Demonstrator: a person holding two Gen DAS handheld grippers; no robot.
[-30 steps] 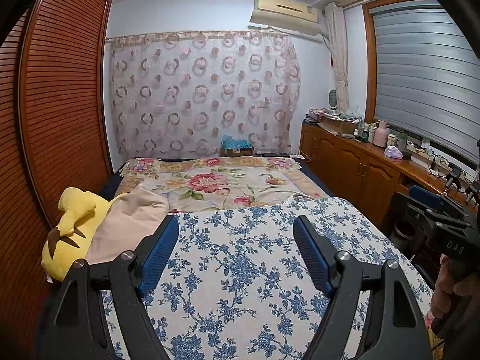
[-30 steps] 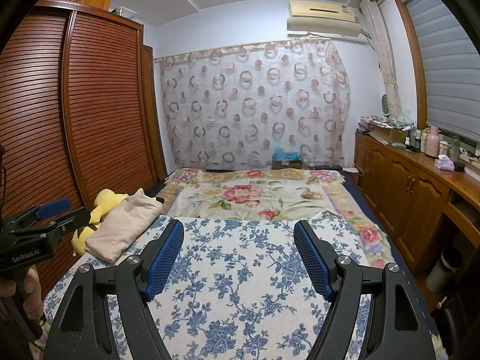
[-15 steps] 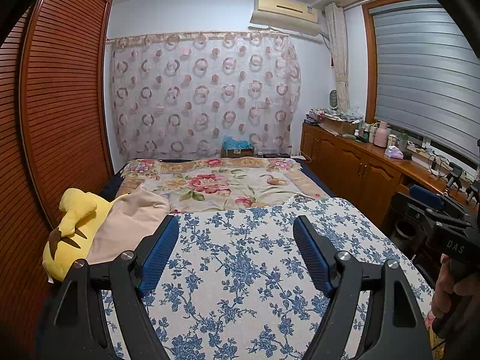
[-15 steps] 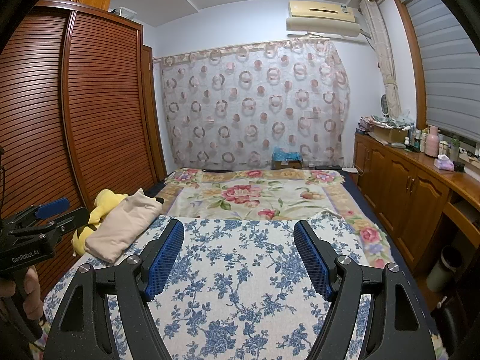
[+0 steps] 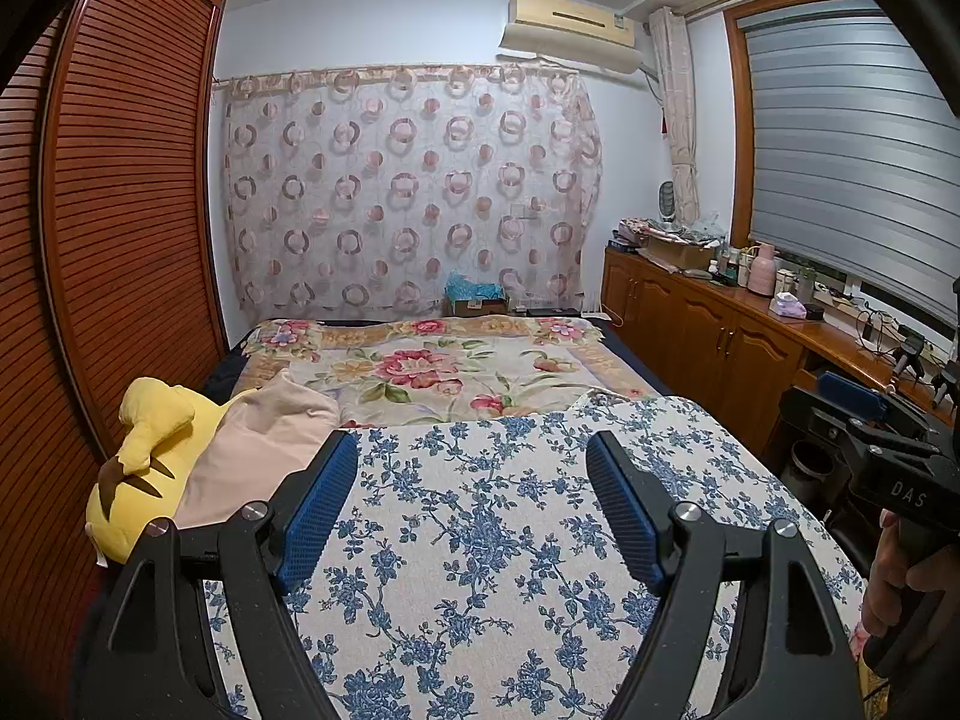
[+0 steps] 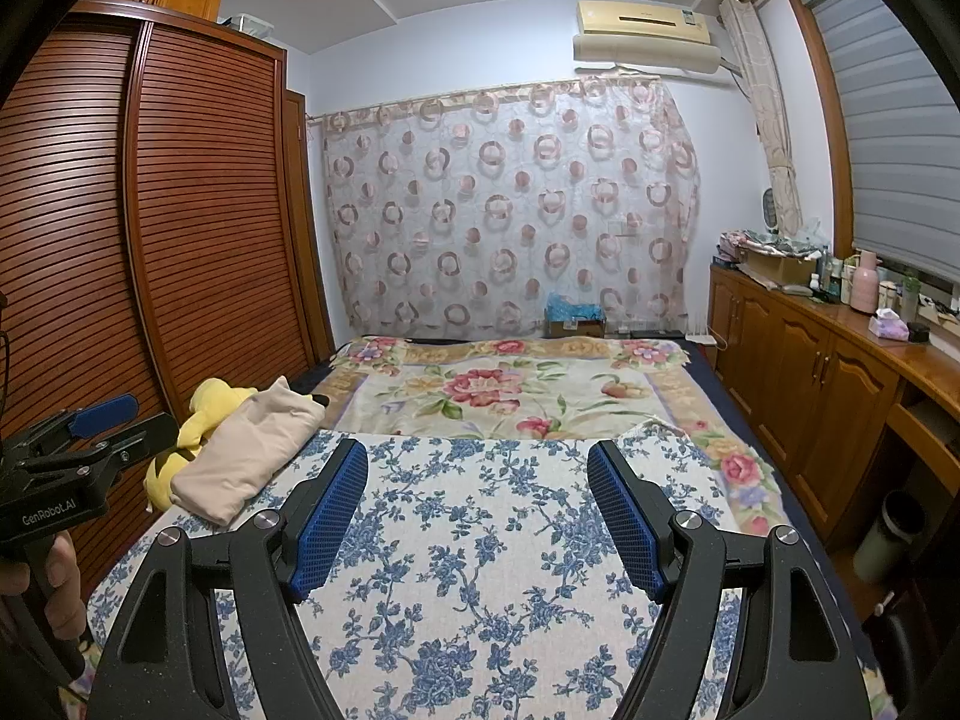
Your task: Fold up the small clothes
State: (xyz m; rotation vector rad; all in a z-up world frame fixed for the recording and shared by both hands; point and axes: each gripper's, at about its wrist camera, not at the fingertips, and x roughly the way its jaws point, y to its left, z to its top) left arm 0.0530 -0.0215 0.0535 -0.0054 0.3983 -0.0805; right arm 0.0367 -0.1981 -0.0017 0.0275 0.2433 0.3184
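Observation:
My left gripper [image 5: 474,480] is open and empty, held above the near part of a bed covered with a blue-flowered white cloth [image 5: 510,540]. My right gripper [image 6: 477,480] is also open and empty above the same cloth [image 6: 480,570]. A beige fabric piece [image 5: 258,456] lies at the bed's left edge on a yellow plush toy [image 5: 150,456]; both show in the right wrist view, the fabric [image 6: 252,444] over the toy [image 6: 204,408]. The right gripper shows at the right edge of the left wrist view [image 5: 864,420]. The left gripper shows at the left edge of the right wrist view [image 6: 90,420].
A pink-flowered blanket [image 5: 444,372] covers the far half of the bed. A slatted wooden wardrobe [image 6: 150,240] runs along the left. Wooden cabinets [image 6: 810,372] with bottles and clutter line the right wall. A curtain [image 5: 408,192] hangs behind the bed.

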